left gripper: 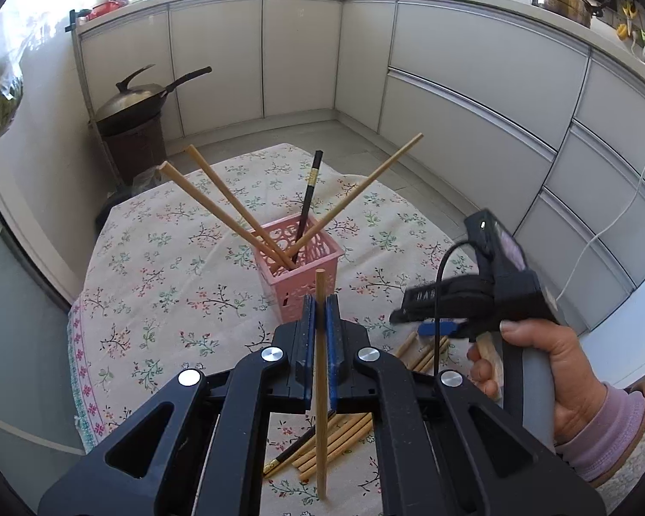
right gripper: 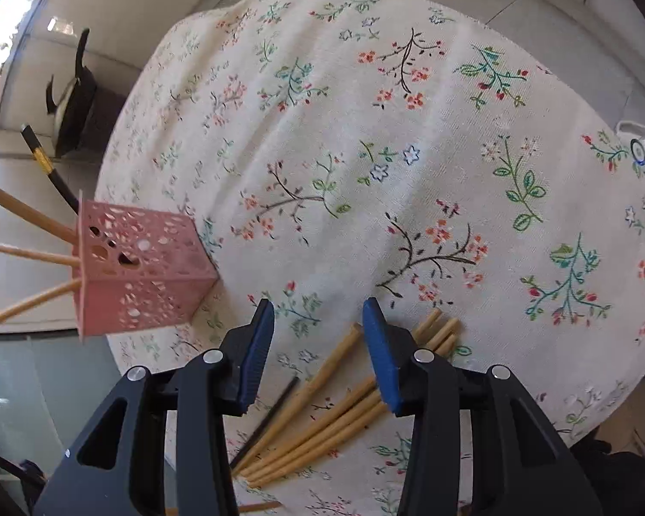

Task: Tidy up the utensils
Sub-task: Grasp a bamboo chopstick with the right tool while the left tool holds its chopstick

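My left gripper clamped one chopstick; my right gripper gaped empty. The basket held four chopsticks.

A pink perforated square holder stood upright on the tablecloth and held three bamboo chopsticks splayed outward and one black chopstick with a gold band. A single bamboo chopstick was held vertically, just in front of the holder. A loose pile of bamboo chopsticks, with one black chopstick beside it, lay flat near the cloth's edge.
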### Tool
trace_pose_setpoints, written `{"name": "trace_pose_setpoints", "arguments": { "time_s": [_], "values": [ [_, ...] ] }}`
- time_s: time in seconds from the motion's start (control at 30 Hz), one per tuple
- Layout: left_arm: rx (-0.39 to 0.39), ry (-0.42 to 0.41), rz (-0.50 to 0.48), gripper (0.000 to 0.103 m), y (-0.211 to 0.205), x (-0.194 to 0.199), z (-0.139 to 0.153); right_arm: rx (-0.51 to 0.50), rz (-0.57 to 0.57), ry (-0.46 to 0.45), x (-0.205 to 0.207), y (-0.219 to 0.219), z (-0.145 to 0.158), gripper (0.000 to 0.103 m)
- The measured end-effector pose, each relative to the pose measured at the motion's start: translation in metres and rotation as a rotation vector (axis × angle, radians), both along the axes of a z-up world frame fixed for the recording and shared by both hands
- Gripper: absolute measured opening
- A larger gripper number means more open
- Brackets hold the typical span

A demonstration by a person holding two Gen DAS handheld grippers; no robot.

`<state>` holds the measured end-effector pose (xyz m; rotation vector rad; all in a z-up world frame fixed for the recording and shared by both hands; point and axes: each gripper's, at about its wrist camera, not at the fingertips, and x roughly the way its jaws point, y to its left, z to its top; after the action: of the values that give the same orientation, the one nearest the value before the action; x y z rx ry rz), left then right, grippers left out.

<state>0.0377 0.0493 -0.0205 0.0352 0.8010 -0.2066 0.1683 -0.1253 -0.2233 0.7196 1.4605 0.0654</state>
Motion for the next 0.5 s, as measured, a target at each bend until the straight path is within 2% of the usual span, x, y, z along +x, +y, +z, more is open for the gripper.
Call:
{"name": "trace_pose_setpoints", "arguments": {
  "time_s": [0.1, 0.2, 0.33, 0.4, 0.5],
  "values": [
    [-0.008, -0.005, 0.000, 0.004, 0.001, 0.000, 0.002, -0.079, 0.034, -0.039, -0.003, 0.011, 0.005, 0.047],
    [-0.004, -0.007, -0.001, 0.004, 0.001, -0.002, 0.002, -0.098, 0.034, -0.040, -0.007, 0.015, 0.006, 0.046],
    [-0.017, -0.004, 0.013, 0.004, 0.007, 0.001, 0.002, -0.035, -0.017, -0.045, -0.015, 0.004, 0.016, 0.045],
    [-0.019, -0.008, 0.010, 0.004, 0.007, 0.000, 0.003, -0.039, 0.002, -0.054, -0.019, 0.003, 0.023, 0.045],
    [-0.020, -0.018, 0.000, 0.004, 0.004, -0.001, 0.006, -0.048, 0.042, -0.021, -0.019, 0.011, 0.017, 0.045]
  ]
}}
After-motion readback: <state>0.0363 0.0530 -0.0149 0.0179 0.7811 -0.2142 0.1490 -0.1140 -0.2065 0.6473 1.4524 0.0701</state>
